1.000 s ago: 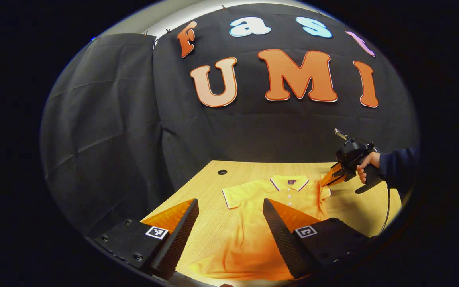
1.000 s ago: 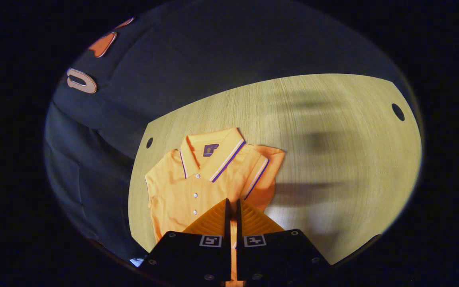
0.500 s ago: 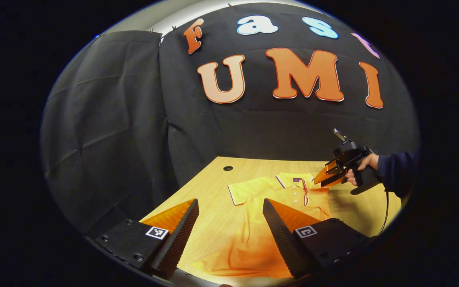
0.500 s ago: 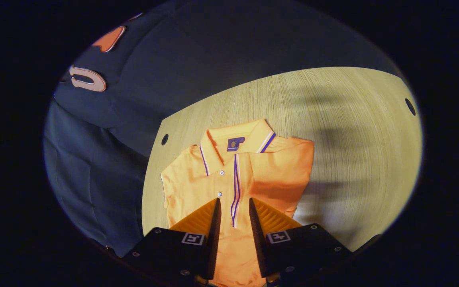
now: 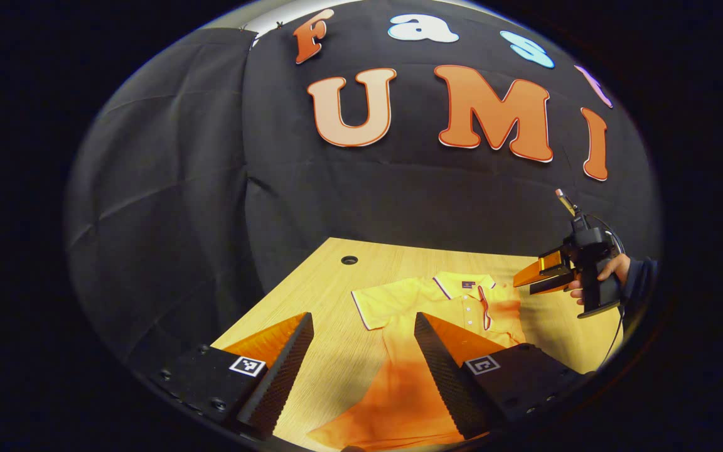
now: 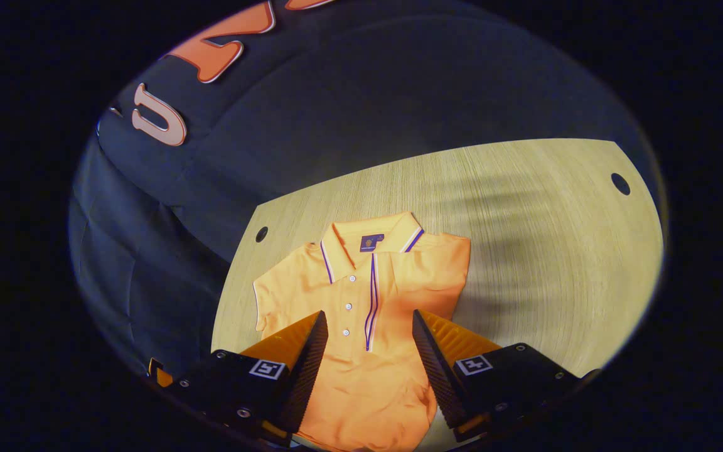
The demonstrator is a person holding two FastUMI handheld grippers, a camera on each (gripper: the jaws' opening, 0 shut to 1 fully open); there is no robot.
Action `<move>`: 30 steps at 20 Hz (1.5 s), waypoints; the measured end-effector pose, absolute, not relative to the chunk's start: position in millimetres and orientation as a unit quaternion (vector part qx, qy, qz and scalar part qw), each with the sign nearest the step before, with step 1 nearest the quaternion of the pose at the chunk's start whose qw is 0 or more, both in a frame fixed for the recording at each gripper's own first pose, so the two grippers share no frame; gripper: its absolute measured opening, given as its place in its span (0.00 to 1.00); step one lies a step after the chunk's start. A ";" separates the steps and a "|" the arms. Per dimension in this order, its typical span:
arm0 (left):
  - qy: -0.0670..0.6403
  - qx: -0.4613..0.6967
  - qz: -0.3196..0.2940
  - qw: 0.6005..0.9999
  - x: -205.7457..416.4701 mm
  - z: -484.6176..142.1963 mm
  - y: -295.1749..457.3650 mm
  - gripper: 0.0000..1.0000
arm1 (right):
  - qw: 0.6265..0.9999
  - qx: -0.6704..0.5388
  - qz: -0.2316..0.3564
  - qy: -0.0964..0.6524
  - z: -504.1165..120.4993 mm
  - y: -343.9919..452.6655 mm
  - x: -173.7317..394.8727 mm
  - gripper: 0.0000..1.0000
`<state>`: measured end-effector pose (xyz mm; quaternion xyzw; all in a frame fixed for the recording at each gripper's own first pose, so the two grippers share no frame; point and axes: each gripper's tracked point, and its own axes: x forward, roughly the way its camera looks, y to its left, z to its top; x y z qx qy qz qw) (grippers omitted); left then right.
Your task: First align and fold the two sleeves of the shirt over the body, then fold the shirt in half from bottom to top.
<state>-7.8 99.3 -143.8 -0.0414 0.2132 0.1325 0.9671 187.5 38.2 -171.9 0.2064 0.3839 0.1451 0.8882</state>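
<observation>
The shirt (image 6: 361,314), an orange polo with a striped collar, lies flat on the wooden table (image 6: 543,251), collar toward the black cloth wall (image 5: 167,188) and hem toward the near edge. The right gripper view looks down on it from above and shows what the other does not: one sleeve is folded over the body, its striped cuff (image 6: 371,301) running straight down beside the button placket, while the other sleeve (image 6: 270,295) is spread out flat toward the wall side. That view also takes in two round holes in the table, one near the shirt's spread sleeve (image 6: 262,234) and one far off at the opposite corner (image 6: 620,183). The left gripper view sees the shirt (image 5: 437,307) from low and near the hem, with far more of the wall, and it shows the right gripper (image 5: 528,284) held in a person's hand (image 5: 606,276) above the table beside the folded shoulder, clear of the fabric, with a dark sleeve (image 5: 641,285) behind. The left gripper (image 5: 361,339) hangs over the lower part of the shirt, its jaws spread wide and holding nothing. The right gripper (image 6: 364,336), in its own view, likewise has its jaws well apart and empty, with the shirt's front showing between the fingers.
</observation>
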 end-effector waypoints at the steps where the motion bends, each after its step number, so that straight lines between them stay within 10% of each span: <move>1: 0.222 -0.050 0.123 0.966 1.1 -148.3 105.0 0.99 | 0.894 0.211 0.138 0.370 -166.4 37.0 182.5 0.85; 17: 0.434 -0.148 0.018 0.889 145.5 -275.5 147.2 0.98 | 0.955 0.191 -0.036 0.223 -121.1 -3.1 85.4 0.97; 30: 0.569 -0.116 0.050 0.813 206.0 -367.7 146.7 0.98 | 0.973 0.146 -0.103 0.148 -96.7 -12.1 17.6 0.97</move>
